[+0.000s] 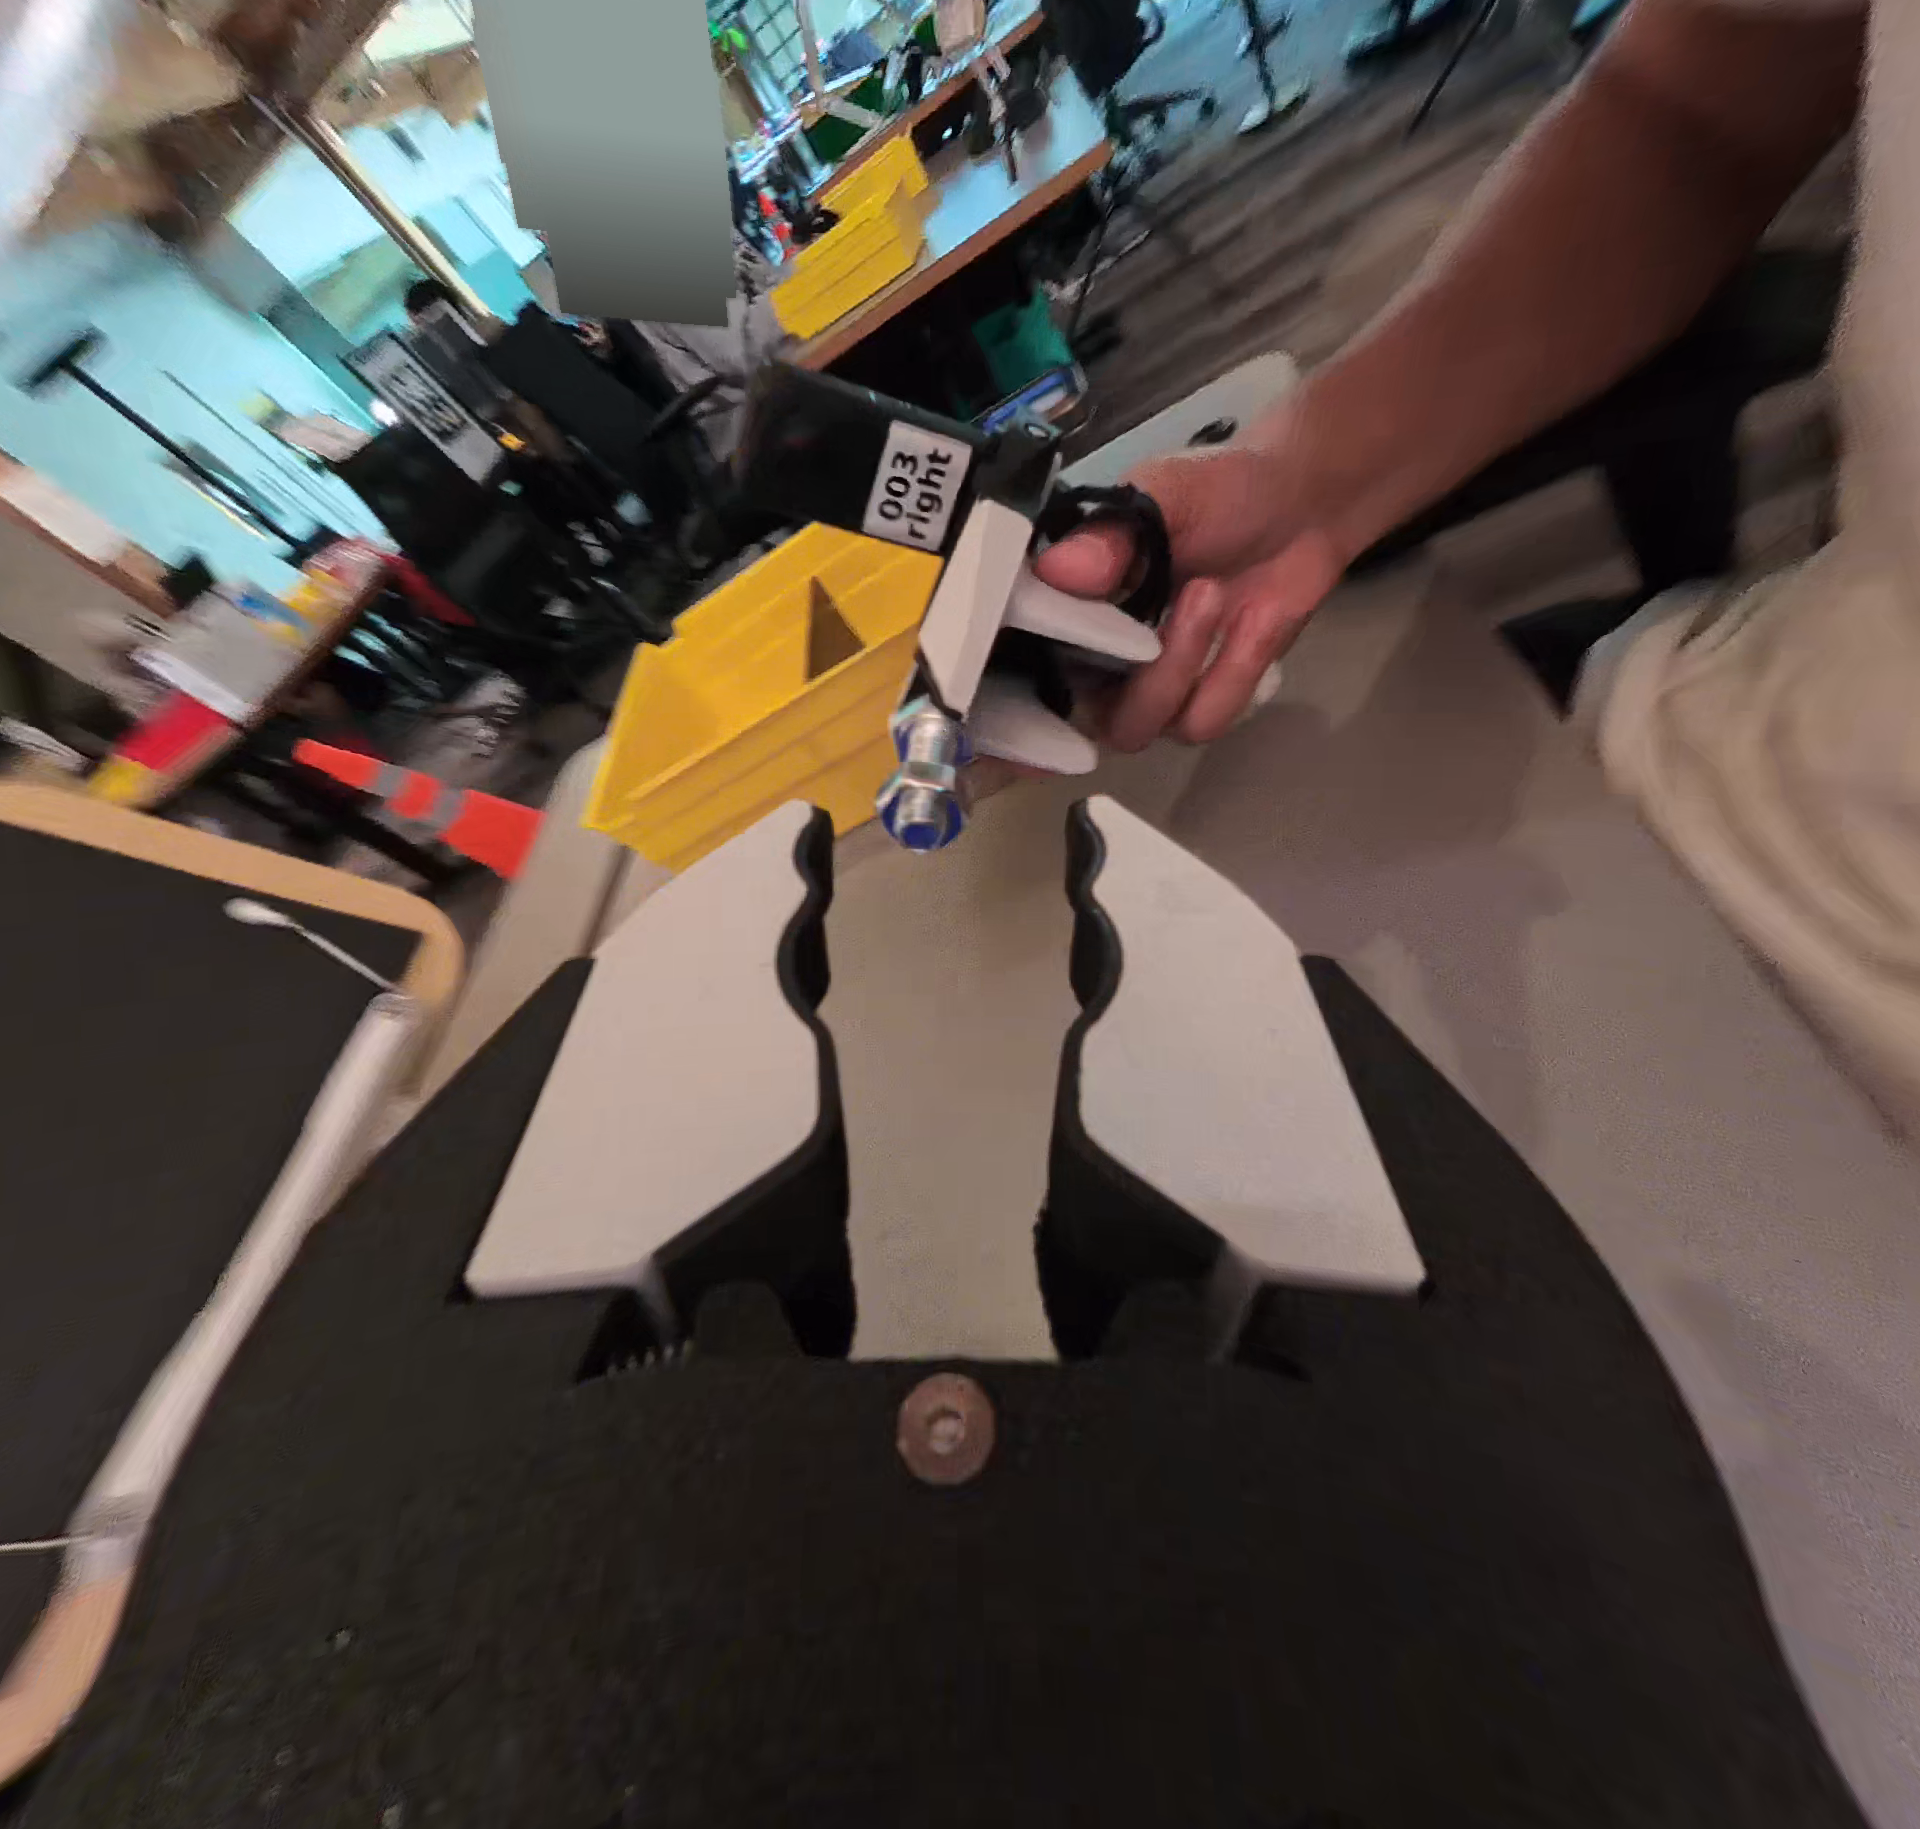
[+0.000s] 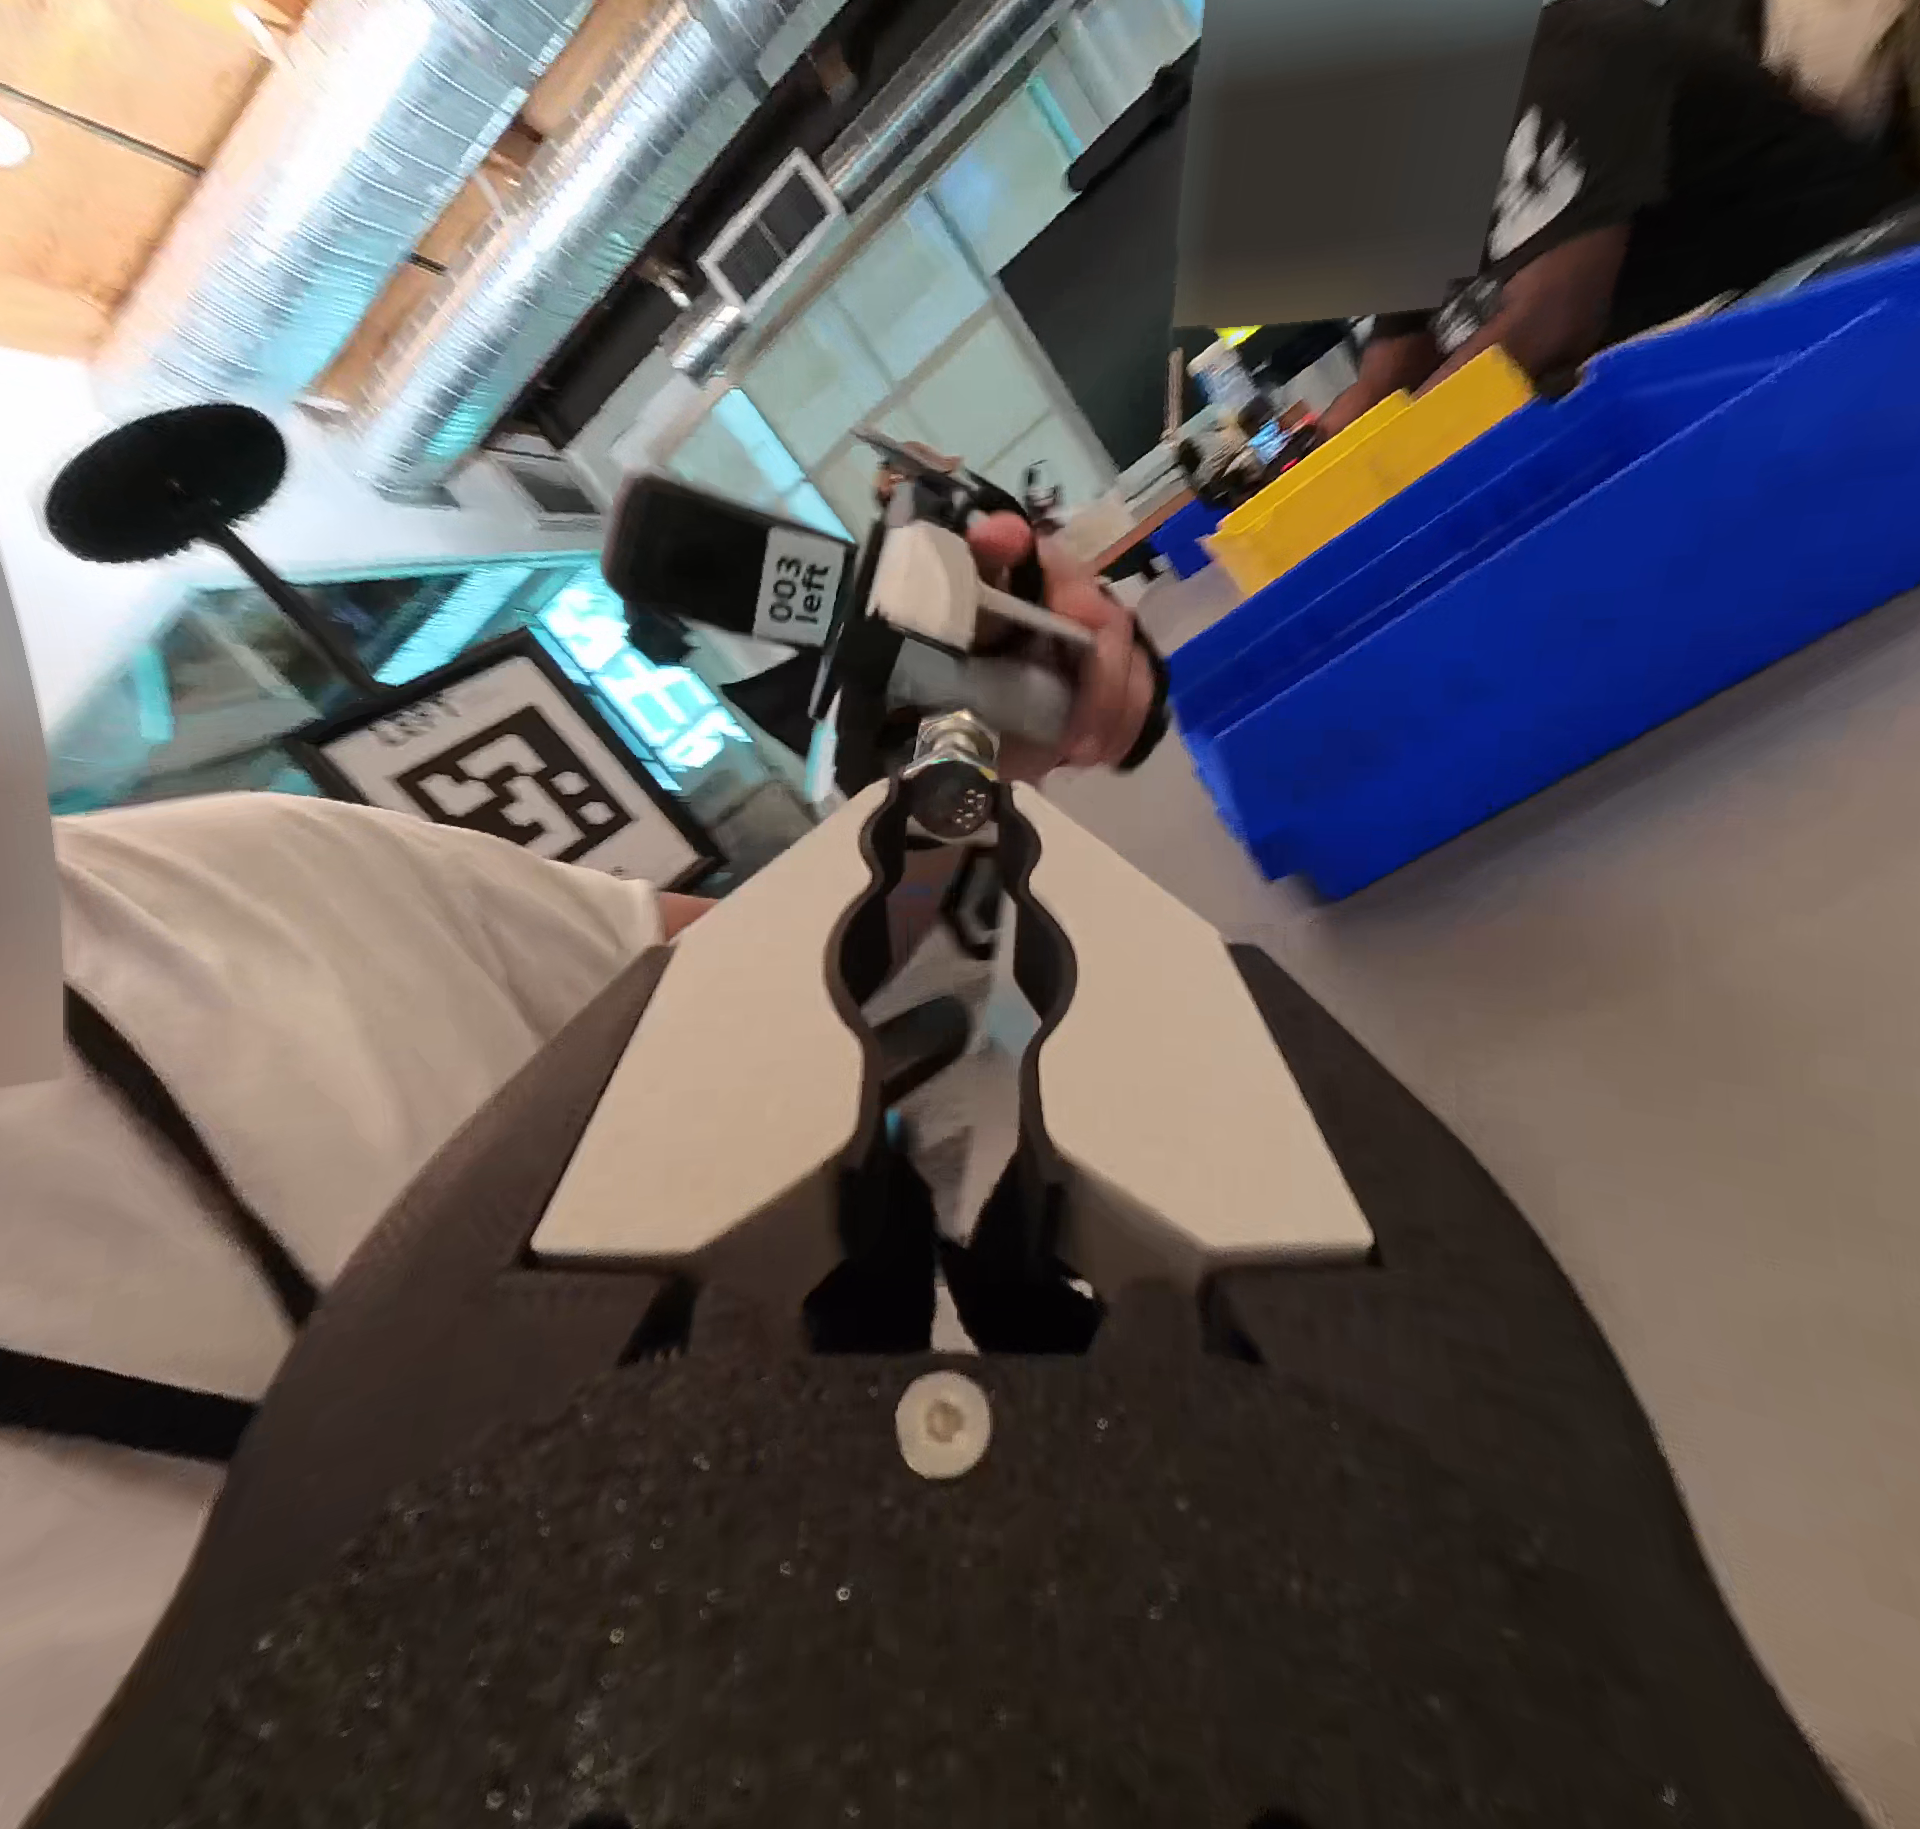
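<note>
While our right gripper point(image 2: 951, 813) clamps the head of a steel bolt point(image 2: 948, 805) between its fingertips, our left gripper point(image 1: 948, 834) stands wide and bare just short of the bolt's threaded end, with a yellow bin point(image 1: 748, 699) behind and a blue bin point(image 2: 1558, 616) on the grey table point(image 2: 1558, 1104).

Bright, even indoor light from overhead, soft shadows only; backgrounds smear with motion blur (edges bend, wide-angle), near fingers stay sharp.
</note>
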`<state>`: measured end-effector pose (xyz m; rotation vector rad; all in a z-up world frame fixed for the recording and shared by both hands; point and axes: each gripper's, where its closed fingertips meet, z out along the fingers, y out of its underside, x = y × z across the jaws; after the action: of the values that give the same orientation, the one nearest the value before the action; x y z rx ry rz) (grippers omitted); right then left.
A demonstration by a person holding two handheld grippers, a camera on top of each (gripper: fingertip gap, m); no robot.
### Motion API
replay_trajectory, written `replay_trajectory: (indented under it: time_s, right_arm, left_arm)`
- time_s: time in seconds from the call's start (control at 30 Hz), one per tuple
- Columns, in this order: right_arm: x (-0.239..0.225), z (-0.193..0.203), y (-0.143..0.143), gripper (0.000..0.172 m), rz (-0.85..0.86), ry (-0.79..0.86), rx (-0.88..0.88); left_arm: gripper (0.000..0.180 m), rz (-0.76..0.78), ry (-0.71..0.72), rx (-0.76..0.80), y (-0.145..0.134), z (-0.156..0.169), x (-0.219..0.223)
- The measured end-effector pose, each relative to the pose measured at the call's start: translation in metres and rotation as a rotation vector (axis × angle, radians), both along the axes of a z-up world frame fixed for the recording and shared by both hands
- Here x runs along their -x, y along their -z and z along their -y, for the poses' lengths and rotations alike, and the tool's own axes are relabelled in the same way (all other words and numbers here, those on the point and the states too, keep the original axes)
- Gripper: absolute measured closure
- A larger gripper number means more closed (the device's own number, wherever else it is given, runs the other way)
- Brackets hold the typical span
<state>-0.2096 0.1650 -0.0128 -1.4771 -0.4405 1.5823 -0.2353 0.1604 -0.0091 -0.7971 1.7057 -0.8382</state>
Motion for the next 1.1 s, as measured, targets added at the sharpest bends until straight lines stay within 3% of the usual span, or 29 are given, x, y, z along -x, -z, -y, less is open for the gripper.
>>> replay_trajectory:
  time_s: [0.07, 0.3, 0.47, 0.6, 0.73, 0.9, 1.1]
  right_arm:
    - [0.004, 0.004, -0.001, 0.155, -0.033, -0.046, 0.037]
    - [0.014, 0.014, -0.001, 0.155, -0.106, -0.164, 0.127]
    - [0.016, 0.015, -0.003, 0.155, -0.168, -0.218, 0.185]
    - [0.015, 0.015, -0.007, 0.155, -0.192, -0.227, 0.179]
    - [0.01, 0.012, -0.008, 0.155, -0.14, -0.169, 0.098]
    - [0.005, 0.009, -0.006, 0.155, 0.051, -0.007, -0.125]
    - [0.007, 0.014, -0.001, 0.155, 0.334, 0.18, -0.438]
  left_arm:
    - [0.142, 0.009, -0.008, -0.098, -0.004, 0.003, 0.0]
    - [0.143, -0.037, 0.039, -0.116, 0.003, 0.013, -0.004]
    - [0.163, -0.06, 0.008, -0.222, 0.009, 0.009, -0.004]
    - [0.163, -0.043, -0.012, -0.179, 0.003, 0.01, -0.005]
    - [0.163, -0.071, -0.051, 0.128, 0.004, 0.01, -0.008]
    - [0.163, -0.101, -0.06, 0.77, 0.003, 0.011, -0.013]
    - [0.164, -0.158, 0.032, 1.487, 0.001, 0.014, -0.011]
